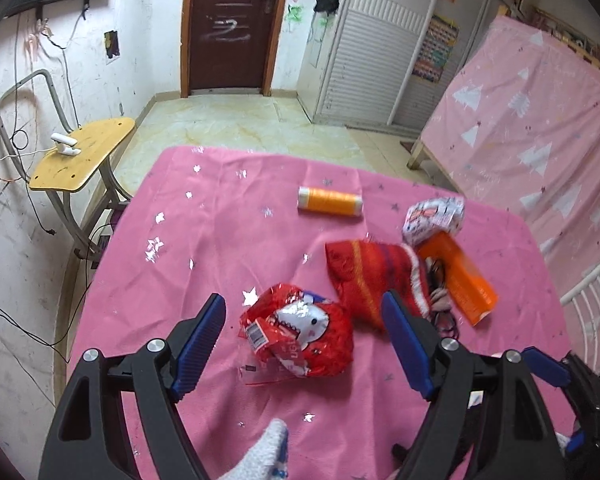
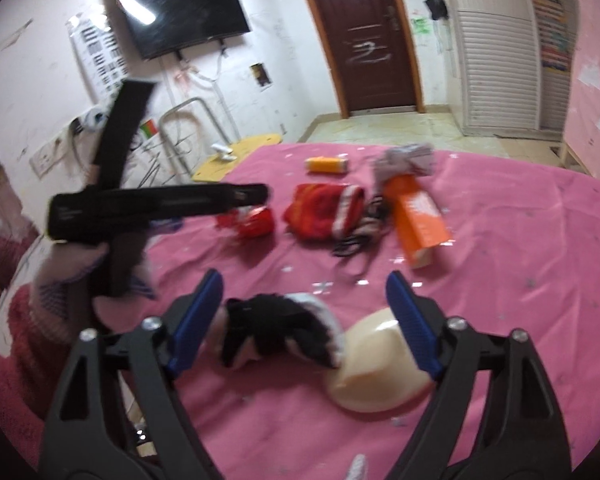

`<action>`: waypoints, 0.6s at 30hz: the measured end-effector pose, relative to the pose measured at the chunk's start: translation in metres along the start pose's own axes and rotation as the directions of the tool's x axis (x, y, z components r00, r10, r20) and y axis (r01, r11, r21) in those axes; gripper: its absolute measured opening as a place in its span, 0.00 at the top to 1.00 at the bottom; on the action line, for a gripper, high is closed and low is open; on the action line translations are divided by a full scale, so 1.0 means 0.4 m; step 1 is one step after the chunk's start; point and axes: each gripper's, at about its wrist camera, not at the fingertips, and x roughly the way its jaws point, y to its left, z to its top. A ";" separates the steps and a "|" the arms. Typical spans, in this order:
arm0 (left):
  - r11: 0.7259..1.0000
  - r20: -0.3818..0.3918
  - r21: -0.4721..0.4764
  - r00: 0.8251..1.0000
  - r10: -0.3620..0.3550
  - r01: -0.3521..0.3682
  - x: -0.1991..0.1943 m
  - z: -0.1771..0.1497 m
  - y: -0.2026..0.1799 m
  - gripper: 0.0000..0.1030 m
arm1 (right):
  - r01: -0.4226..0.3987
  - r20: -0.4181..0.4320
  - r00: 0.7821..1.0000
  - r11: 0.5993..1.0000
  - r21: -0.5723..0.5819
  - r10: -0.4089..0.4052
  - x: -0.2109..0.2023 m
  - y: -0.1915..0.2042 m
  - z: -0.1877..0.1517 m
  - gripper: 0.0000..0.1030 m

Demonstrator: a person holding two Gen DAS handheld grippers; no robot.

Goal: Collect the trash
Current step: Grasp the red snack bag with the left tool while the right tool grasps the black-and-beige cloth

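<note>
1. Working over the pink-covered counter [image 1: 204,240], we hold the left hand-held gripper [image 1: 304,344] with its jaws wide apart. The red foil wrapper [image 1: 300,336] lies between the blue pads at lower centre of the left wrist view. Neither pad touches it; nothing is gripped.
2. We judge the wrapper to be the trash in hand: it is crumpled and lies flat on the cloth, so straddling it suits a pinch from both sides.
3. Further candidates lie toward the right of the same view: a crumpled white wrapper [image 1: 434,218] and an orange box [image 1: 458,280], lying beside a red cloth pouch [image 1: 374,276]. An orange thread spool [image 1: 329,201] lies apart, higher up.
4. In the right wrist view, the right hand-held gripper [image 2: 304,332] also stands wide open and empty. A black-and-white glove [image 2: 280,330] and a cream bowl [image 2: 376,376], upside down, lie between its fingers at lower centre.
5. No bin or bag is visible in either view.
</note>
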 end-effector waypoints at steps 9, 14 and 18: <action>0.999 -0.049 0.033 0.999 0.006 -0.004 0.060 -0.028 0.004 0.30 | -0.035 -0.094 0.995 0.994 -0.102 0.026 0.055 0.089 -0.027 0.19; 0.998 -0.036 0.064 0.999 0.024 -0.021 0.060 -0.037 -0.010 0.46 | -0.018 -0.114 0.993 0.991 -0.133 0.003 0.072 0.116 -0.033 0.14; 0.994 -0.018 0.103 0.999 0.046 -0.044 0.051 -0.044 -0.037 0.64 | 0.024 -0.127 0.991 0.985 -0.172 -0.046 0.088 0.124 -0.036 0.14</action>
